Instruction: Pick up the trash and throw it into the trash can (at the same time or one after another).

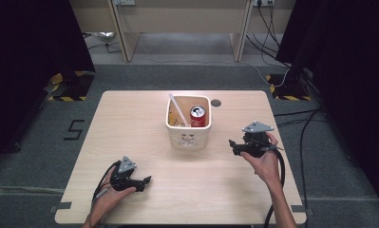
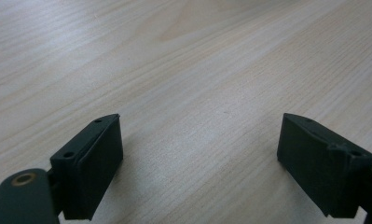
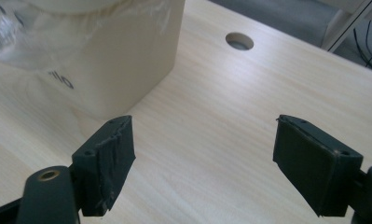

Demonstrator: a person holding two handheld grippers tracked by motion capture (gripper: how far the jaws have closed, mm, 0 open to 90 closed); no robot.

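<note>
Both black two-jaw grippers, left gripper (image 1: 146,180) at lower left and right gripper (image 1: 232,144) at centre right, stand wide apart, empty. Between them, upper centre, the cream square plastic bin (image 1: 188,135) holds a red drink can (image 1: 197,117). Approach the can squarely from above, clearing the rim.

A lab: black curtains (image 1: 30,42), hazard-taped stands (image 1: 66,88), trailing cables (image 1: 272,28).

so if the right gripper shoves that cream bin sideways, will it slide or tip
Probably slide: the cream bin looks squat, with a broad flat base on the smooth wooden table. A low push should be safest. The red can and white straw inside may shift or rattle, since they sit loose. The right gripper is open and beside it, not touching.
</note>
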